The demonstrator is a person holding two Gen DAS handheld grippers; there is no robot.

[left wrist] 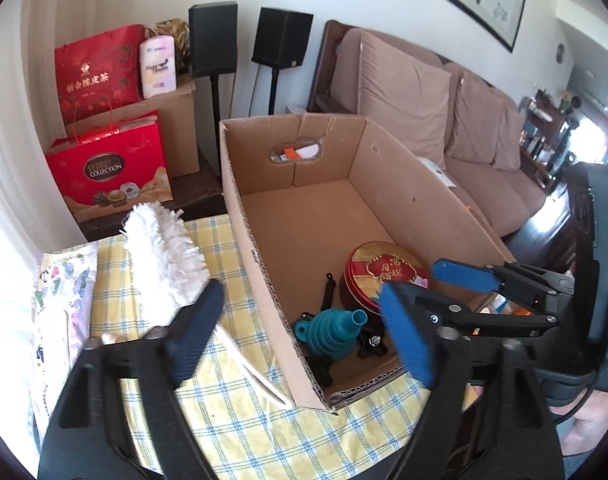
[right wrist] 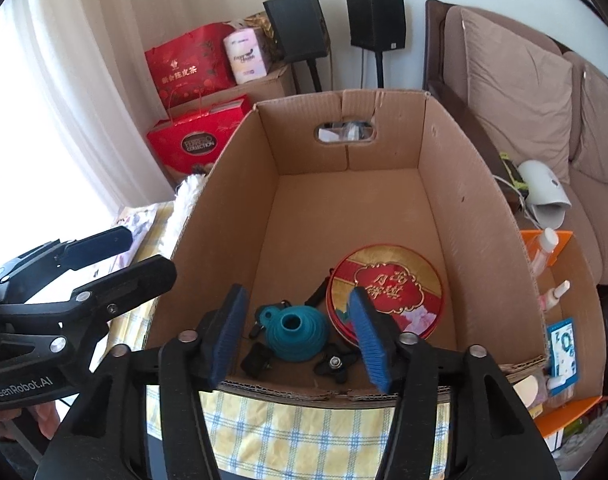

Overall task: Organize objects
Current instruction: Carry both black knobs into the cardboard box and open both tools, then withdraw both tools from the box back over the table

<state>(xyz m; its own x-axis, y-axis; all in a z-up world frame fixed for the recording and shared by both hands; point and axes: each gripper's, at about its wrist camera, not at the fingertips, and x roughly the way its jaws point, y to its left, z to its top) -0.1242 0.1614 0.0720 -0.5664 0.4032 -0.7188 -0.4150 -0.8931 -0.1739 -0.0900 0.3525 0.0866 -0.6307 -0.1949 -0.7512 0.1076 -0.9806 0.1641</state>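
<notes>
cardboard box [right wrist: 443,184] on checked tablecloth [right wrist: 304,428] | sofa [left wrist: 463,128] behind | both tongs [left wrist: 304,320] [right wrist: 300,332] released, empty

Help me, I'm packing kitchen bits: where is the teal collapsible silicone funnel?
The teal collapsible silicone funnel lies inside the brown cardboard box, near its front wall, just left of the round red-and-gold tin.

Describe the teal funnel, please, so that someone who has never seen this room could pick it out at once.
Find the big open cardboard box on the yellow checked tablecloth. At its near end, left of the round red and gold tin, lies the teal funnel. It is the only blue-green item there, ribbed like a collapsed cone; the small parts around it are black.
</notes>
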